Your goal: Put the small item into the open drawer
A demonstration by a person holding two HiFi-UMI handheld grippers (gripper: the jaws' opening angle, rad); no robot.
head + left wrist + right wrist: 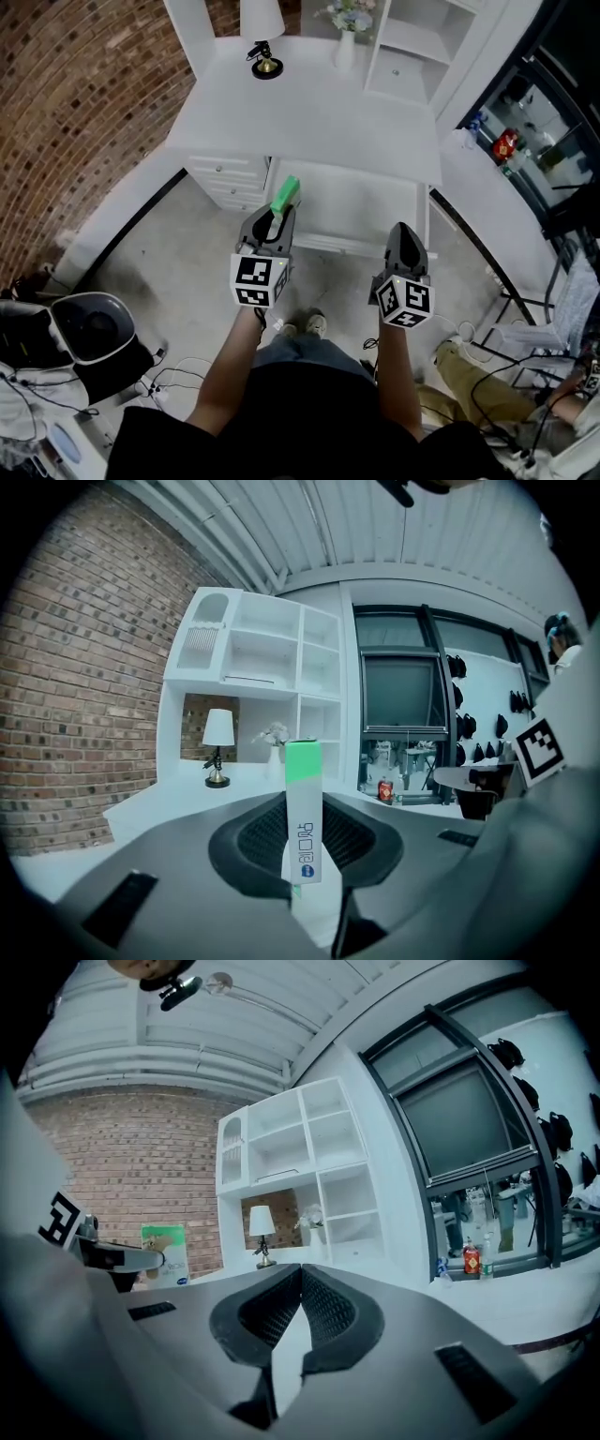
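Observation:
The small item is a flat white box with a green top (285,195). My left gripper (277,210) is shut on its lower part and holds it upright, just short of the desk. In the left gripper view the box (303,789) stands between the ribbed pads of the left gripper (306,819). The open drawer (349,214) juts out under the white desk top (309,117), ahead of both grippers. My right gripper (401,231) is shut and holds nothing, its pads meeting at the tip (300,1271). The box (164,1253) also shows at the left of the right gripper view.
A lamp (263,37), a vase of flowers (347,39) and a white shelf unit (412,47) stand at the back of the desk. Closed side drawers (230,178) sit left of the open one. A bin (92,326) and cables lie on the floor at left, and a seated person's leg (469,380) is at right.

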